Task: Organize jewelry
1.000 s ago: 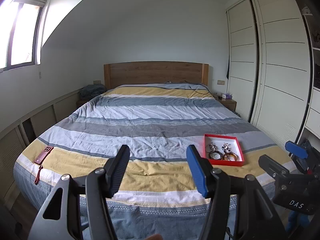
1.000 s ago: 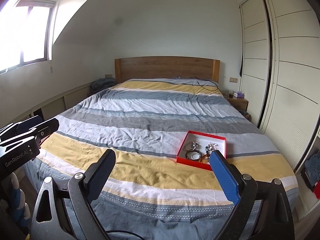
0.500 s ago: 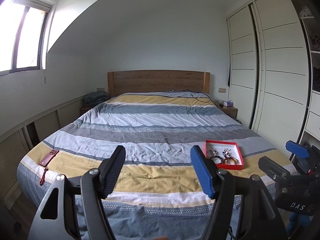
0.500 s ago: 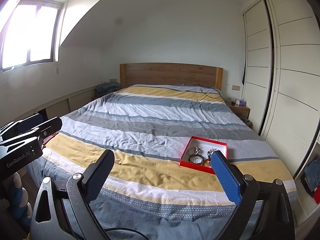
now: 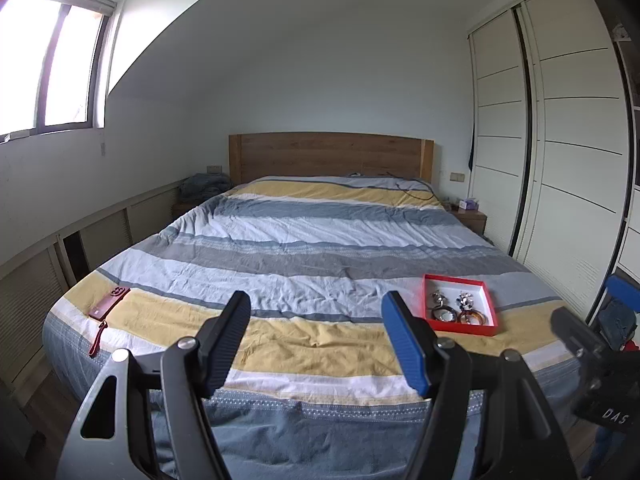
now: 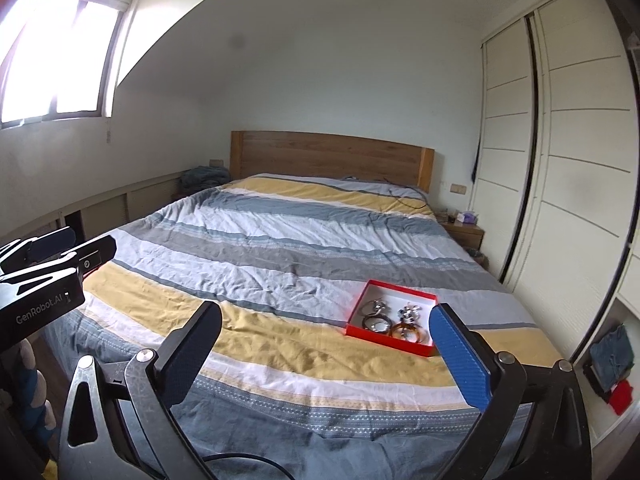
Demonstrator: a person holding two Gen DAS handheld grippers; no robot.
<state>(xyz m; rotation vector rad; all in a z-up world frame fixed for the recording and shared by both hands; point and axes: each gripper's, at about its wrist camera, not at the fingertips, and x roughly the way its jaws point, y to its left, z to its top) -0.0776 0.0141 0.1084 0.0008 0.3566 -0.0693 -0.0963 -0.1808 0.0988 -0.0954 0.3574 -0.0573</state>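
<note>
Nearby, a red phone [image 5: 109, 303] lies on the striped bed [image 5: 304, 248].

Jewelry [image 5: 456, 308] in red tray [image 5: 460, 330] too small to tell piece types. In the right wrist view, blue finger [image 6: 456, 356] covers the tray's near right corner. Pile [image 5: 204, 188] left of headboard [image 5: 332, 156] unidentifiable.

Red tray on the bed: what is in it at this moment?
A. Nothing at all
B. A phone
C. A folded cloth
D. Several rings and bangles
D: the red tray lies on the striped bedspread with several rings and bangles inside it, clear of both open tools.
</note>
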